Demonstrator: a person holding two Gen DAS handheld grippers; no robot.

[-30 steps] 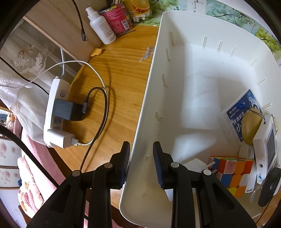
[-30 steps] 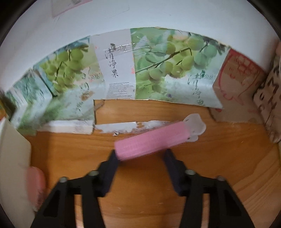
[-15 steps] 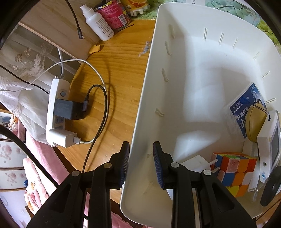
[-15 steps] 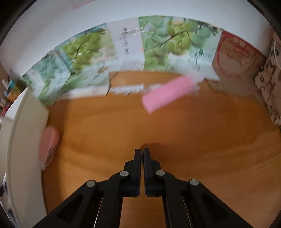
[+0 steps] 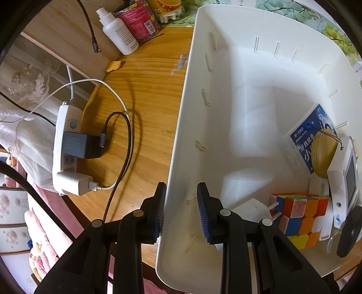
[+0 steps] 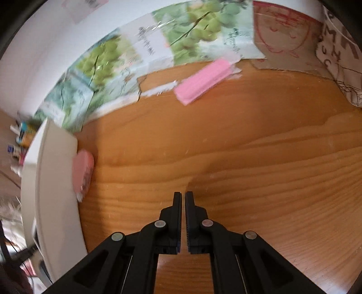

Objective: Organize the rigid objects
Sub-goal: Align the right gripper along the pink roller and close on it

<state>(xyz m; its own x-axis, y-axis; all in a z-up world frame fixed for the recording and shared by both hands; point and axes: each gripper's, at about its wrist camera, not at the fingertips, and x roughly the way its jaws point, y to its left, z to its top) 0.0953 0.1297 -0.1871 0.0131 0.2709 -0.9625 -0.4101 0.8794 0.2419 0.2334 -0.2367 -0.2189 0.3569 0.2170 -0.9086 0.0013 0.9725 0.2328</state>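
My left gripper (image 5: 181, 192) is shut on the near-left wall of the white bin (image 5: 226, 67), one finger outside and one inside. In the bin's right corner lie a colour cube (image 5: 298, 217), a blue dental floss box (image 5: 303, 140), a tan oval case (image 5: 323, 156) and a white device with a screen (image 5: 346, 181). My right gripper (image 6: 183, 196) hovers shut and empty over the wooden table. A pink bar (image 6: 204, 80) lies far ahead of it by the back wall. A round pink object (image 6: 82, 171) rests against the bin's outer wall (image 6: 52, 181).
Left of the bin lie a white power strip (image 5: 65, 144) with chargers and looping cables, a white spray bottle (image 5: 117, 34), a red can (image 5: 138, 18) and a small yellow piece (image 5: 113, 65). Grape-print cardboard (image 6: 199, 27) lines the back; a printed bag (image 6: 339, 56) stands at the right.
The right gripper's open jaws, which had the pink bar between them, have shut empty and drawn back, leaving the bar on the table. The left gripper kept its hold on the bin.
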